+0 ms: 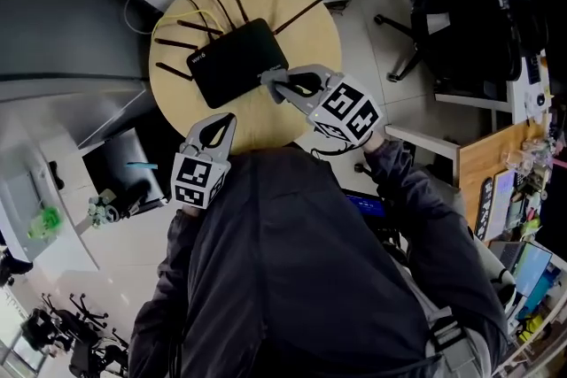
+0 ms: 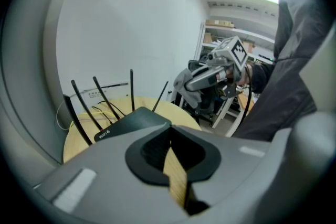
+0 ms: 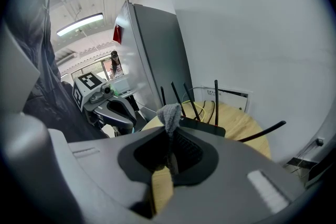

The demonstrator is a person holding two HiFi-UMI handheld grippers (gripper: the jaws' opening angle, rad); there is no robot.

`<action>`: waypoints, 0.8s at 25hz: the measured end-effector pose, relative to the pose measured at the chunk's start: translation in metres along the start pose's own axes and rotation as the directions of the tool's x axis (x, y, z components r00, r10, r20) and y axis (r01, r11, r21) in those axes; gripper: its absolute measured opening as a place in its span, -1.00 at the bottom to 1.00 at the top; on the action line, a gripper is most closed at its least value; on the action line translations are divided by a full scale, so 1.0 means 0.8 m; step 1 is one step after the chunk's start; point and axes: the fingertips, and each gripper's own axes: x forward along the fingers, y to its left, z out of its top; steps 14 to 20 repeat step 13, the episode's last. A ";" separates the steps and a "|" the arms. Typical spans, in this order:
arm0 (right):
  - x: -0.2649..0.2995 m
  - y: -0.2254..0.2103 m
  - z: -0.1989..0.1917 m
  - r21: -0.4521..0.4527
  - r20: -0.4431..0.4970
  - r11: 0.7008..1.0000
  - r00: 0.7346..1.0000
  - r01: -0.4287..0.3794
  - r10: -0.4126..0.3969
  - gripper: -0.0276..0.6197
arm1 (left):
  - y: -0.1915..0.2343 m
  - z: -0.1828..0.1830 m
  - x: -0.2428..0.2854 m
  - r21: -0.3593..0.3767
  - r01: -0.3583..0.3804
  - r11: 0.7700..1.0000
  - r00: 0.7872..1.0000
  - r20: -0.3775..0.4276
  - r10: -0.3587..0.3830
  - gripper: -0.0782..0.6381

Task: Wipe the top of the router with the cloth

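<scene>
The left tongs (image 1: 229, 121) hang over the near edge of the round table (image 1: 310, 22), their jaws closed together with nothing between them, pointing toward the router (image 1: 239, 62) but apart from it. The black router lies flat near the middle of the table, its long axis running from near-left to far-right in the head view, and its antennas fan out along the far and left sides. At its near right edge sit the right tongs (image 1: 276, 84), clamped on a bunched grey cloth (image 3: 169, 113) that pokes out past the tips. The right tongs are plainly the nearer. The router's top spreads leftward and away from them, so the wipe probably needs the cloth to sweep that way along the long axis.
</scene>
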 end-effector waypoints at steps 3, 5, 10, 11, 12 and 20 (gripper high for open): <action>0.001 -0.001 -0.002 0.006 -0.001 1.000 1.000 0.000 0.000 -0.84 | 0.000 0.001 0.001 0.005 0.003 1.000 1.000 -0.005 -0.003 -0.78; -0.001 -0.001 -0.002 0.005 -0.004 1.000 1.000 0.000 0.000 -0.84 | 0.000 0.002 0.002 0.006 0.003 1.000 1.000 -0.004 -0.003 -0.78; 0.002 -0.001 0.001 -0.008 -0.008 1.000 1.000 -0.009 0.009 -0.84 | 0.001 0.001 0.002 -0.001 0.000 1.000 1.000 -0.008 0.000 -0.78; 0.004 -0.002 0.001 -0.011 -0.009 1.000 1.000 -0.011 0.011 -0.84 | 0.002 0.001 0.003 -0.002 0.000 1.000 1.000 -0.008 0.000 -0.78; 0.005 -0.002 0.002 -0.014 -0.009 1.000 1.000 -0.014 0.013 -0.84 | 0.002 0.001 0.003 -0.003 0.000 1.000 1.000 -0.008 0.000 -0.78; 0.006 -0.003 0.003 -0.017 -0.010 1.000 1.000 -0.016 0.015 -0.84 | 0.003 0.001 0.003 -0.005 0.000 1.000 1.000 -0.007 0.000 -0.78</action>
